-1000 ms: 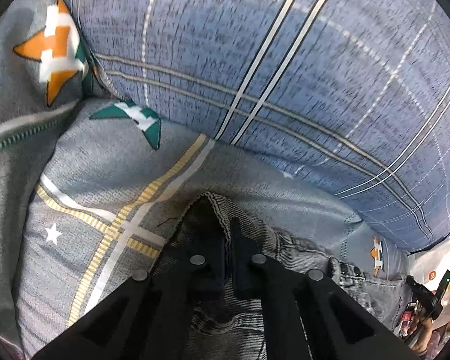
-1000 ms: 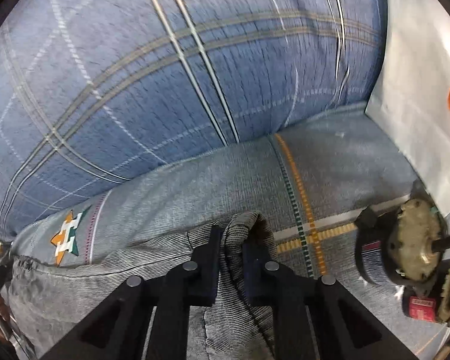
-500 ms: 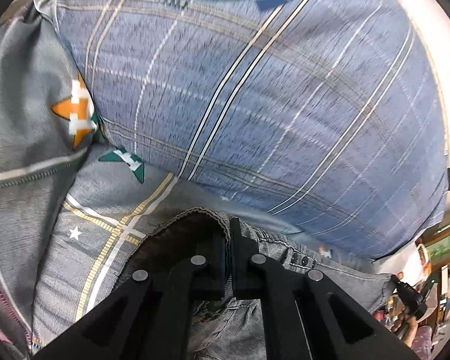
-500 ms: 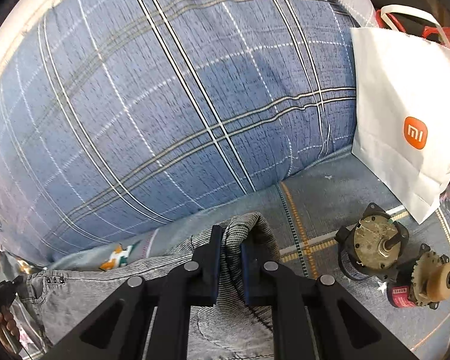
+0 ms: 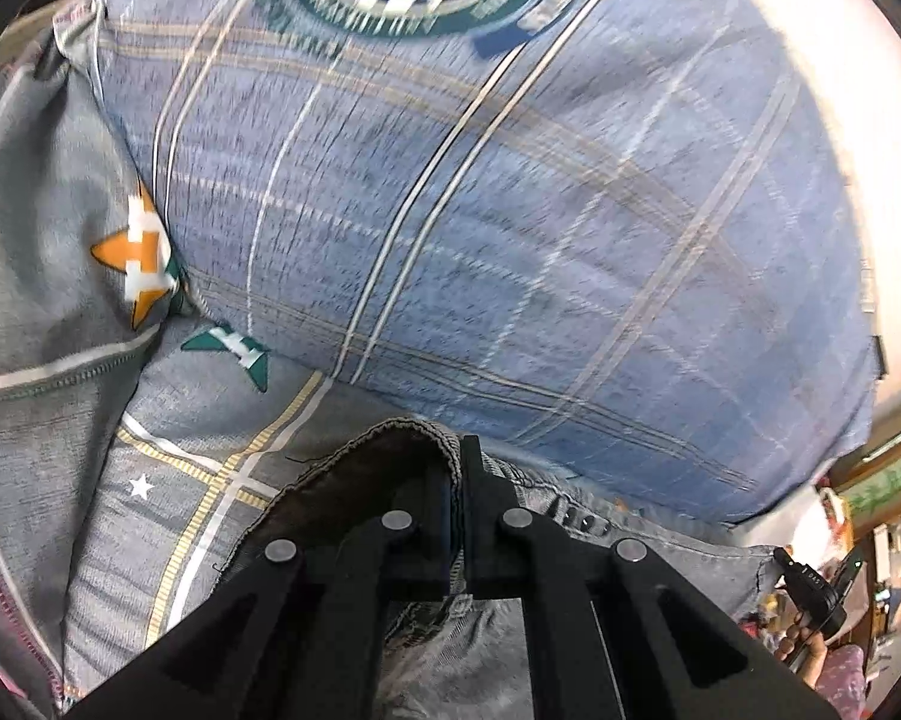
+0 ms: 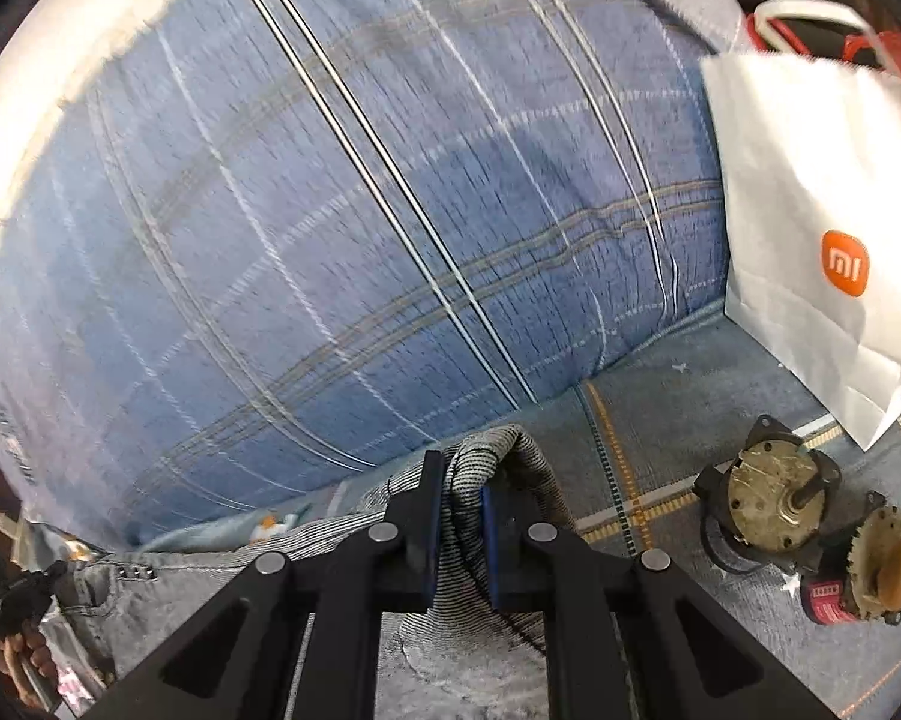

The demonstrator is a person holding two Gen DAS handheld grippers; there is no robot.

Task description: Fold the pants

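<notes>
Grey denim pants (image 5: 660,546) hang between my two grippers above a patterned grey bedsheet (image 5: 168,420). My left gripper (image 5: 456,480) is shut on one corner of the pants' edge, whose dark inside folds over to the left of the fingers. In the right wrist view, the right gripper (image 6: 459,486) is shut on a bunched fold of the pants (image 6: 474,456). The cloth stretches left from there toward metal rivets (image 6: 132,571). The lower part of the pants is hidden under both grippers.
A big blue plaid pillow (image 5: 510,240) (image 6: 330,240) stands close behind the pants. A white paper bag (image 6: 822,240) and two small electric motors (image 6: 768,498) (image 6: 864,570) lie on the sheet at the right. A grey patterned quilt (image 5: 30,210) rises at the left.
Both grippers have risen with the pants and tilted up. More of the pillow, its round emblem and the paper bag have come into view. Both grips are unchanged.
</notes>
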